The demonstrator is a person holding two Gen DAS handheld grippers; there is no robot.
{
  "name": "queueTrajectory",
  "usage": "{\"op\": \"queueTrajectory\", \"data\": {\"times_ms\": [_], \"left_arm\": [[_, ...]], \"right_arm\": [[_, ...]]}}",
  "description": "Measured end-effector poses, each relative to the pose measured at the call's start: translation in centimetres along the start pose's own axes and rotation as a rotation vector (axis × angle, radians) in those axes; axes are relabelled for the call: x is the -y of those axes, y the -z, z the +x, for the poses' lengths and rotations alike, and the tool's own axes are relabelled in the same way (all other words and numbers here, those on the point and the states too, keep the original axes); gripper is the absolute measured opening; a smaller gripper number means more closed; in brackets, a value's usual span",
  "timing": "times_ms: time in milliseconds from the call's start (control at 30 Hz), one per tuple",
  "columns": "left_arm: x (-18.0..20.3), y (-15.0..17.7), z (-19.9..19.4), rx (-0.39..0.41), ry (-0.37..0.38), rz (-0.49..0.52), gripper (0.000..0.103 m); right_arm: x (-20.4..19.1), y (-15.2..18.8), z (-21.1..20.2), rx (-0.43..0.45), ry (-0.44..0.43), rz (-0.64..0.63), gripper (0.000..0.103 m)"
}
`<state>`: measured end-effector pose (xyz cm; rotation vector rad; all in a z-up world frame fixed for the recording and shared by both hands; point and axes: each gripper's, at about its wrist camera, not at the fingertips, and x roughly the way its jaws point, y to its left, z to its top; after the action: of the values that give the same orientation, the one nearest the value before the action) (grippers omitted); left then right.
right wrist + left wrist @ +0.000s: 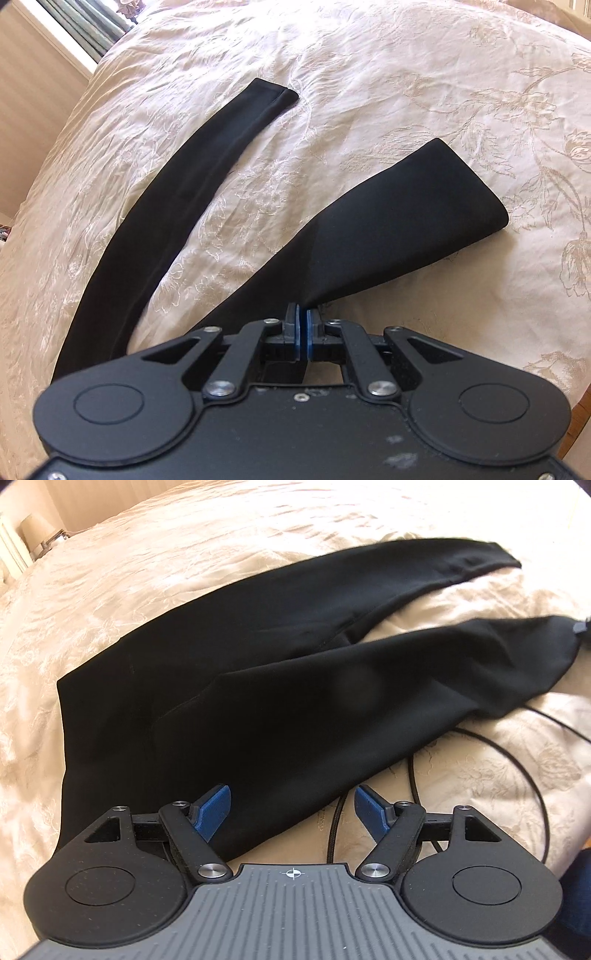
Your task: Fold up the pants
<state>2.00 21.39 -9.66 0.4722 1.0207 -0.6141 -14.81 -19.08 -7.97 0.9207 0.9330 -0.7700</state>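
Black pants (229, 709), soft and limp, are pinched at a leg's edge by the right claw (303, 325); the left claw (291, 808) gapes wide (waistband just ahead, best gripped there).

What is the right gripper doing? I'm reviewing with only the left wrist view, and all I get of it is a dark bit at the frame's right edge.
Observer: The right gripper is shut on the pants, pinching the fabric of the near leg.
Operator: Is that leg lifted?
Observer: Only where it is pinched; from there its cuff runs down onto the bedspread.
Operator: And the other leg?
Observer: It lies flat, curving away to the left, apart from the pinched one, its hem far up the bed.
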Motion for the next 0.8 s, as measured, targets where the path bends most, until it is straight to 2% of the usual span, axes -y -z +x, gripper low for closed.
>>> {"op": "queueTrajectory", "data": {"times_ms": [67, 133, 233, 300, 500, 600, 667, 700, 800], "left_arm": [[-1.2, 0.2, -0.6, 0.012, 0.022, -0.043, 0.073], [-2.0, -0.2, -0.1, -0.021, -0.008, -0.048, 0.073], [-2.0, 0.4, 1.2, -0.065, -0.048, 0.004, 0.073], [-2.1, 0.9, 1.8, -0.082, -0.047, 0.022, 0.073], [-1.0, 1.9, 2.1, -0.07, -0.044, 0.164, 0.065], [-0.5, 2.0, 3.0, -0.062, -0.053, 0.21, 0.044], [-0.3, 1.4, 3.2, -0.056, -0.076, 0.22, 0.019], [-0.2, 0.8, 3.3, -0.048, -0.086, 0.21, 0.015], [-1.4, -1.2, 2.3, -0.01, -0.104, 0.118, 0.013]], "right_arm": [[-0.1, 0.0, 0.1, -0.001, 0.013, 0.003, 0.005], [-0.4, 0.0, 0.1, 0.003, 0.023, 0.002, 0.005], [-0.9, 0.0, 0.3, 0.006, 0.035, -0.006, 0.005], [-1.2, 0.0, 0.2, 0.01, 0.038, -0.011, 0.005], [-1.7, -0.2, 0.4, 0.009, 0.058, -0.032, 0.006], [-1.7, -0.2, 0.4, 0.01, 0.061, -0.036, 0.006], [-1.8, -0.2, 0.5, 0.009, 0.06, -0.038, 0.006], [-1.8, -0.3, 0.5, 0.006, 0.057, -0.038, 0.006], [-1.9, -0.8, 0.8, -0.001, 0.045, -0.043, 0.006]]}}
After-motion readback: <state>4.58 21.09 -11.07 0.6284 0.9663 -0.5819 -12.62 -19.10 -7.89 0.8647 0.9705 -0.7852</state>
